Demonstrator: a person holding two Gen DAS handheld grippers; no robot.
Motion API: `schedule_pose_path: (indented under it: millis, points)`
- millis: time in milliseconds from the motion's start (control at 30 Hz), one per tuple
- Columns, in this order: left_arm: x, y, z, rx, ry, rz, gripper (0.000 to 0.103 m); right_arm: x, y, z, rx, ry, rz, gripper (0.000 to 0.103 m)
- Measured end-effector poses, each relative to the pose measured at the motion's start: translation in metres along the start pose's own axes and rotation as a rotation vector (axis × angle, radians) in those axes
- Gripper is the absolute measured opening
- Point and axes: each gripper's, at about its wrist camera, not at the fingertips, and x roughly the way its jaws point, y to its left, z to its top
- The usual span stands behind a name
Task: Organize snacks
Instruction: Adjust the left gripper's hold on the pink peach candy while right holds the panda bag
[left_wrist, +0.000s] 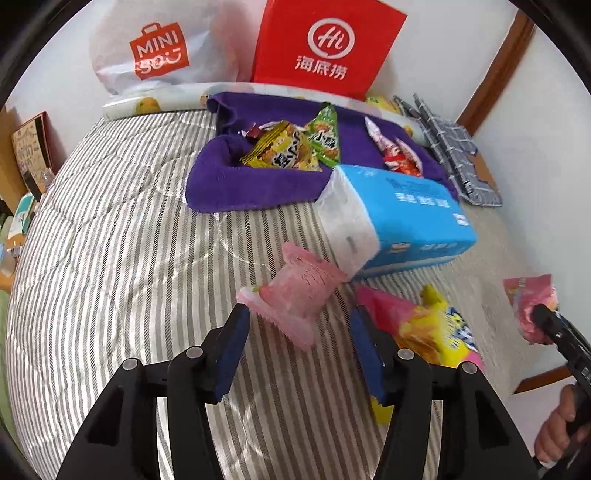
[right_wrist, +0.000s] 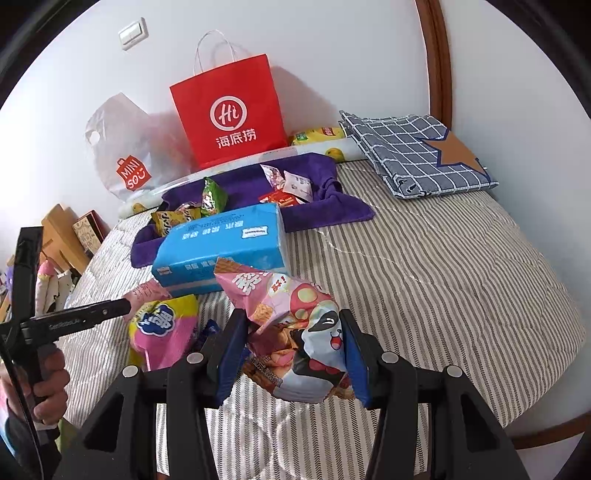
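A small pale pink snack packet (left_wrist: 295, 291) lies on the striped bed cover and leans against the blue tissue pack (left_wrist: 406, 214). My left gripper (left_wrist: 301, 325) is open just behind it, with the pads off the packet. My right gripper (right_wrist: 295, 332) is shut on a crumpled pink snack bag (right_wrist: 295, 321) with a cartoon animal, held above the bed. That bag (left_wrist: 532, 299) also shows at the right edge of the left wrist view. A purple towel (left_wrist: 258, 184) folded into a tray holds several snack packets. A yellow and pink chips bag (left_wrist: 432, 328) lies by the left gripper.
A red paper bag (right_wrist: 229, 122) and a white plastic shopping bag (right_wrist: 125, 155) stand against the wall behind the towel (right_wrist: 332, 210). A folded blue checked cloth (right_wrist: 413, 151) lies at the back right. A hand (right_wrist: 48, 380) holds the left gripper's handle. Bare striped cover (right_wrist: 443, 277) spreads to the right.
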Motion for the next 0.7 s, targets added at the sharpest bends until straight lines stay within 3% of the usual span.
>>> schedule_pose_path:
  millis: [267,500,700]
  points:
    - [0.032,-0.009,0.011,0.083,0.029,0.073,0.056,0.013,-0.014,0.001,0.025,0.025,-0.005,0.047]
    - [0.044,-0.014,0.014,0.127,0.02,0.078,0.057,0.029,-0.019,0.0,0.034,0.058,-0.006,0.047]
    - [0.042,-0.012,0.017,0.133,0.008,0.054,0.047,0.035,-0.02,-0.001,0.04,0.068,-0.008,0.047]
